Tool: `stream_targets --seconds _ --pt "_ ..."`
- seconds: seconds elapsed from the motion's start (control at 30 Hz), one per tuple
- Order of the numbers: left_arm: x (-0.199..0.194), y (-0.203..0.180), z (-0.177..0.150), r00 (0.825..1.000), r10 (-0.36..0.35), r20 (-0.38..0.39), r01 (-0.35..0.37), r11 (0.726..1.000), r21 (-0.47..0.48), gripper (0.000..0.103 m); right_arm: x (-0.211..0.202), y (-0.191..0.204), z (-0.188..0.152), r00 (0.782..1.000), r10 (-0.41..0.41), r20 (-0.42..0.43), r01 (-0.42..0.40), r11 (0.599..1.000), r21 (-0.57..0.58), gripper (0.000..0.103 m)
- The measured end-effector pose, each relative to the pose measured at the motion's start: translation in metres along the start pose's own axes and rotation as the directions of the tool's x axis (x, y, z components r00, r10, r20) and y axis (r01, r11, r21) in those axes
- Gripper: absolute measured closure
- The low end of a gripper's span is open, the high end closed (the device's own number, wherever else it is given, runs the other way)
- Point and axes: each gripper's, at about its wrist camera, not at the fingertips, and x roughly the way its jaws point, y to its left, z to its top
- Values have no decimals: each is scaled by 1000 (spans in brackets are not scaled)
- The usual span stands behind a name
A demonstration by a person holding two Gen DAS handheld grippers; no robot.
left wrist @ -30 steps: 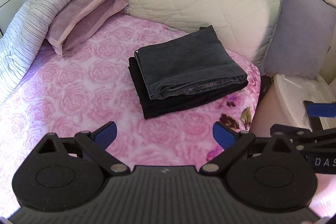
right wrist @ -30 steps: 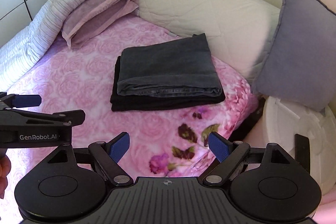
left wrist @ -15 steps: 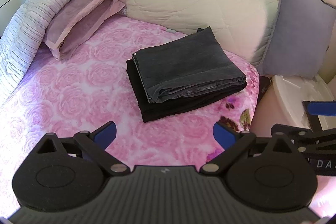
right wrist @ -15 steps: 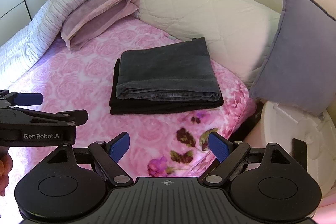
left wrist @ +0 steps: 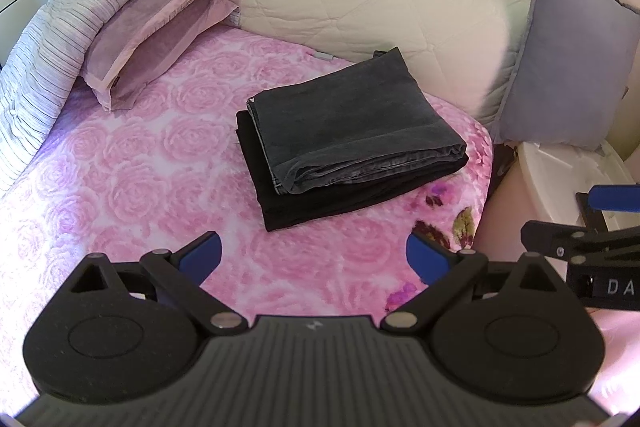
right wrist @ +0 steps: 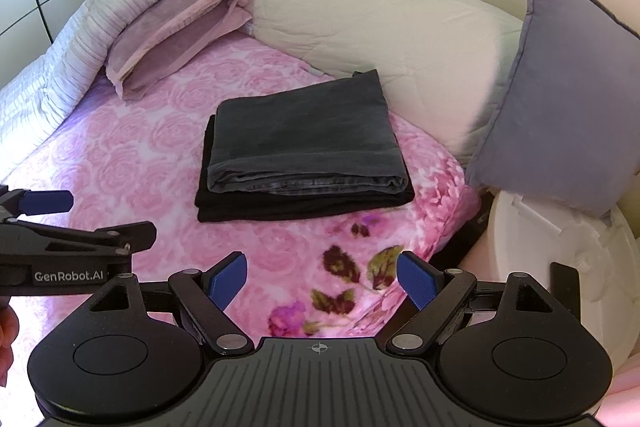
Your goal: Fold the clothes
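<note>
Bed (left wrist: 132, 187) covered by a pink rose-print blanket fills most of both wrist views, and everything else is placed around it. Along its far side runs a cream quilted headboard cushion (left wrist: 360, 15), with a striped lilac duvet (left wrist: 52, 39) heaped at the far left corner and a mauve pillow (left wrist: 156, 27) lying against that heap. A grey-blue cushion (left wrist: 568, 55) stands upright off the bed's right edge, leaning on the wall above a white plastic container (right wrist: 560, 247) that sits just beside the mattress.

On the bed, nearer its right edge and close to the headboard cushion, lies a stack of two folded garments. The lower one is a folded black garment (left wrist: 340, 203), flat on the blanket; the folded dark grey jeans (left wrist: 348, 123) rest squarely on top of it, their folded edge facing the cameras, with the black piece showing as a border along the near and left sides. In the right wrist view the same pile appears as jeans (right wrist: 300, 131) over black cloth (right wrist: 296, 211).

Both tools hang over the near part of the bed, well apart from the stack. The left hand-held gripper (left wrist: 314, 259) has its blue-padded fingers spread wide with nothing between them, pink blanket showing in the gap. The right hand-held gripper (right wrist: 322, 281) is likewise spread and carries nothing, sitting just beside the left one toward the bed's right edge.
</note>
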Motion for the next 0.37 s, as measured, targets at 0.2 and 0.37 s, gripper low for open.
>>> stream_targets --seconds 0.2,0.37 --pt "2 -10 1 1000 23 1 -23 1000 -10 5 5 -9 2 1000 1 -9 -1 1000 -11 18" --pt "4 -18 3 999 33 2 -33 999 -20 5 8 -18 6 1000 2 -15 -2 1000 -21 18"
